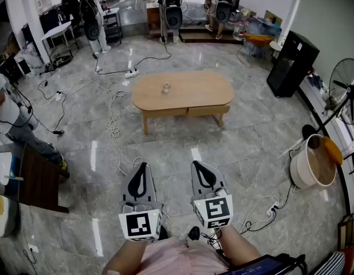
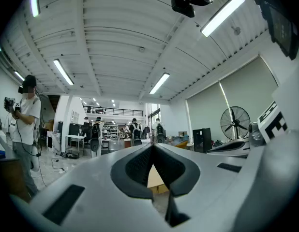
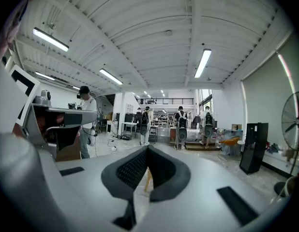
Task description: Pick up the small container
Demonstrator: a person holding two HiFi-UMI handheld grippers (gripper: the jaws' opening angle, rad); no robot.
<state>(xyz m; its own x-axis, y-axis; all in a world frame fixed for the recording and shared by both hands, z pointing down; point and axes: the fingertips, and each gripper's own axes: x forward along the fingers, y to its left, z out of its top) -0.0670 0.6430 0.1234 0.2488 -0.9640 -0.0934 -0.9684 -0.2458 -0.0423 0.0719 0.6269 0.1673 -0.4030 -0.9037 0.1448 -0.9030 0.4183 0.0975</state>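
The small container (image 1: 166, 87) stands upright near the centre of the wooden table (image 1: 205, 93). The left gripper (image 1: 142, 166) and the right gripper (image 1: 199, 165) are held side by side over the floor (image 1: 251, 142), well apart from the table on its near side, pointing toward it. Each gripper's jaws are pressed together at the tips, with nothing between them. White cables (image 1: 111, 119) lie off the table's left end; a black cabinet (image 1: 291, 65) stands beyond its right end.

The small container (image 1: 166, 87) on the tabletop (image 1: 200, 93) is too small to tell its kind, and in their own views the left tool (image 2: 152, 148) and right tool (image 3: 147, 150) hide most of that tabletop.
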